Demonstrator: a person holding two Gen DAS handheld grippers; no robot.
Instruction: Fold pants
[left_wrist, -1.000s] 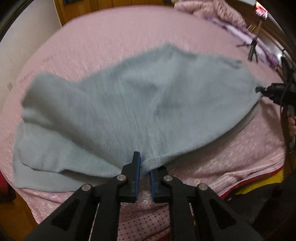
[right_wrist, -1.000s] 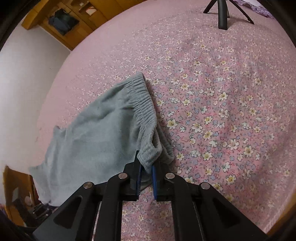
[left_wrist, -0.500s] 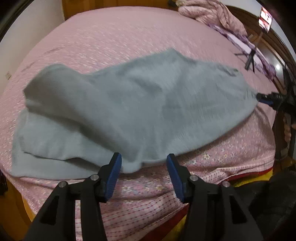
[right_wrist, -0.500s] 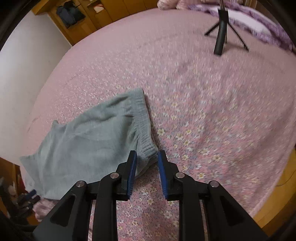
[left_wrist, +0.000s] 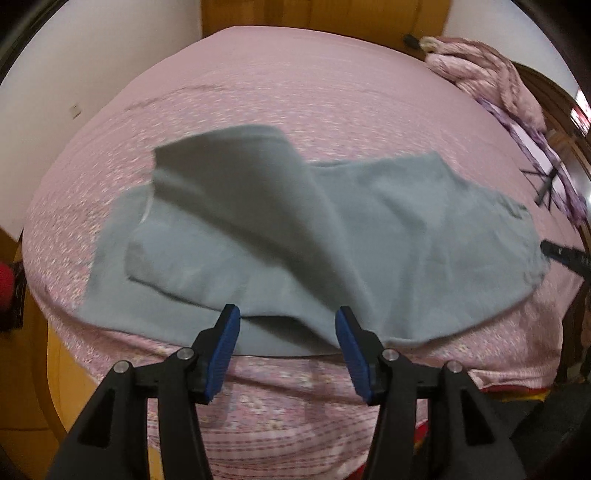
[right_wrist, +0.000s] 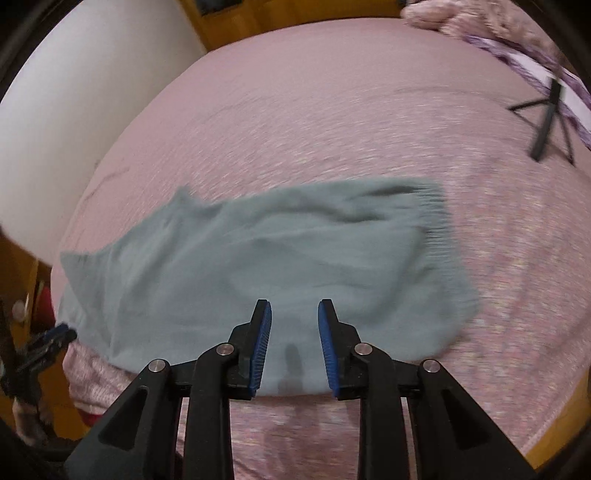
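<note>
My left gripper (left_wrist: 287, 341) is opening, its fingers (left_wrist: 225, 349) spread with nothing pinched between them, hanging just above the near edge of the pants (left_wrist: 332, 236). My right gripper (right_wrist: 294, 341) is opening too, its blue fingers (right_wrist: 260, 349) parted less widely and gripping nothing, over the same near edge toward the waistband (right_wrist: 439, 225). The pants are lying on the bed (left_wrist: 295, 85) ahead of and below both grippers, long axis running left to right, legs rumpled and doubled on my left. I am judging my left nearer those loose legs for the coming fold.
</note>
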